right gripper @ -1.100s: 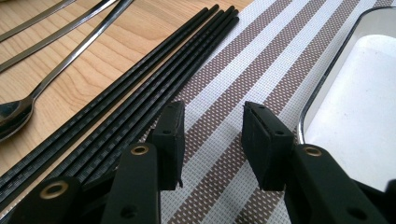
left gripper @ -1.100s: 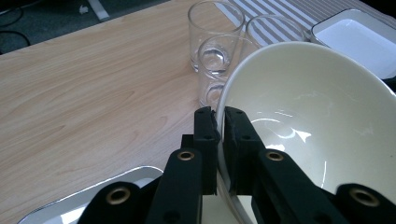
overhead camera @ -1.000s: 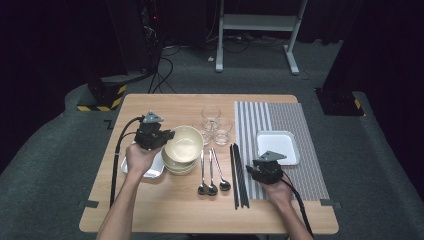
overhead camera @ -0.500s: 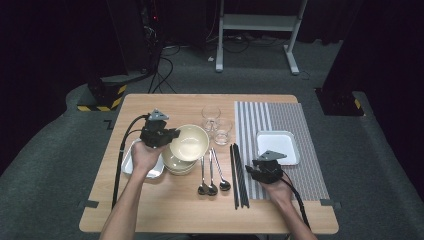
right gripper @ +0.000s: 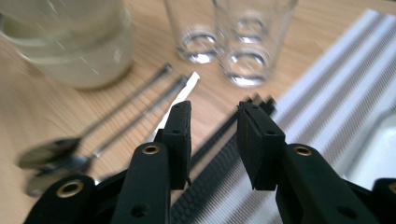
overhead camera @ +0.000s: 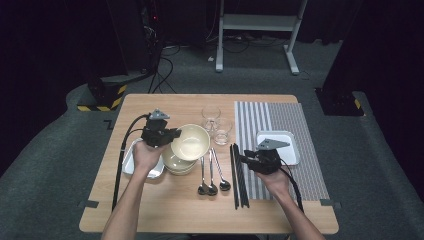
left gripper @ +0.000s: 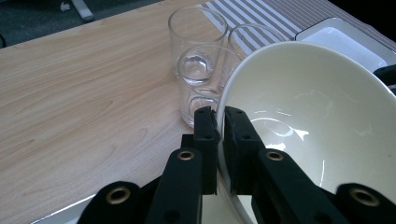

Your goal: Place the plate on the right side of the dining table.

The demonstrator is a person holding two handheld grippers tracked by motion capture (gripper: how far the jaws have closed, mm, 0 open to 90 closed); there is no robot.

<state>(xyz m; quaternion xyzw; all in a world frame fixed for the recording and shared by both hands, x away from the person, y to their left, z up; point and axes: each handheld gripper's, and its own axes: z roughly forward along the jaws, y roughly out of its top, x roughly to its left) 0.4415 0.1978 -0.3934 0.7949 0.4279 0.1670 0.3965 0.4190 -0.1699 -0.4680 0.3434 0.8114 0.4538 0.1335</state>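
Observation:
My left gripper (overhead camera: 170,135) (left gripper: 220,116) is shut on the rim of a cream bowl (overhead camera: 190,141) (left gripper: 308,121). The bowl hangs tilted above a stack of like bowls (overhead camera: 176,165) (right gripper: 79,51). Black chopsticks (overhead camera: 239,185) (right gripper: 219,149) lie along the left edge of the striped mat (overhead camera: 295,125). My right gripper (overhead camera: 245,159) (right gripper: 212,116) hovers over their far end. Its jaws have just been closing and still stand apart, with nothing pressed between the pads.
Three spoons (overhead camera: 211,175) (right gripper: 56,154) lie between the bowls and the chopsticks. Two clear glasses (overhead camera: 216,125) (left gripper: 198,51) (right gripper: 238,42) stand behind them. A white tray (overhead camera: 287,145) rests on the mat, and another white tray (overhead camera: 131,162) lies under my left hand.
The left gripper has lifted the top bowl off the stack and tilted it. The right gripper has risen a little above the chopsticks and its jaws have narrowed.

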